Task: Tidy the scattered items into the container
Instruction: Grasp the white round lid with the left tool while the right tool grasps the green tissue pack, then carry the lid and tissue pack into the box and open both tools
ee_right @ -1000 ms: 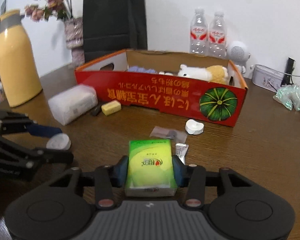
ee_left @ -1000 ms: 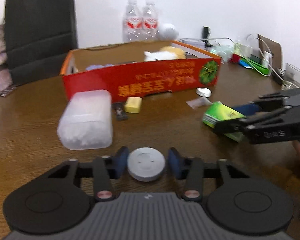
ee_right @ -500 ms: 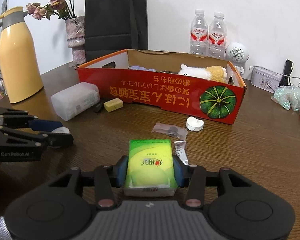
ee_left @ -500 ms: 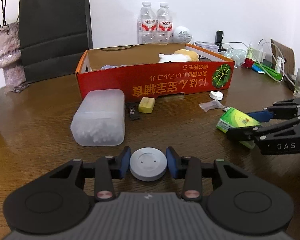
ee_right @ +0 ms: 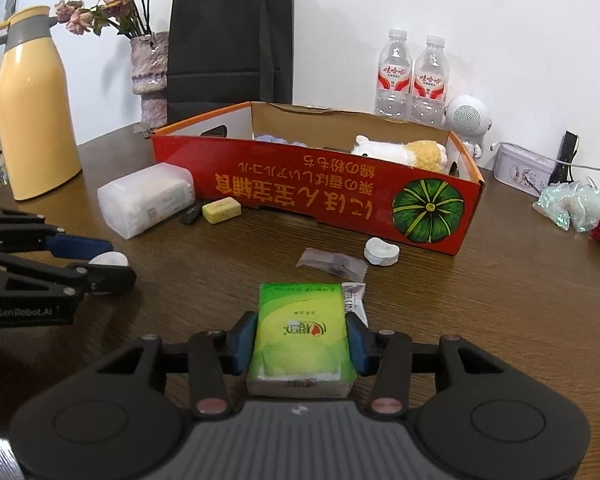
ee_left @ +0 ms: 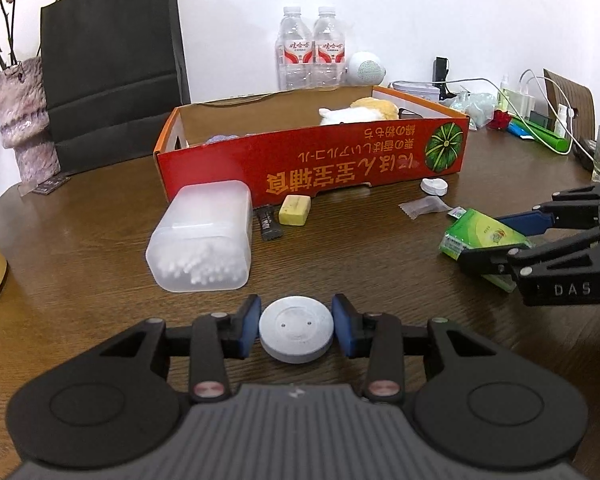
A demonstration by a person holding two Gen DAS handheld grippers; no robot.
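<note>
My left gripper is shut on a round grey disc, held just above the wooden table. My right gripper is shut on a green tissue pack, also low over the table; it shows at the right of the left wrist view. The red cardboard box stands open behind, with a plush toy inside. On the table in front of it lie a clear cotton-swab box, a yellow block, a dark bar, a white cap and a clear wrapper.
A yellow jug, a vase with dried flowers and a black paper bag stand at the back left. Two water bottles, a white speaker, a tin and cables are at the back right.
Both grippers have drawn back and lifted slightly with their items still held. The box and loose items have not moved.
</note>
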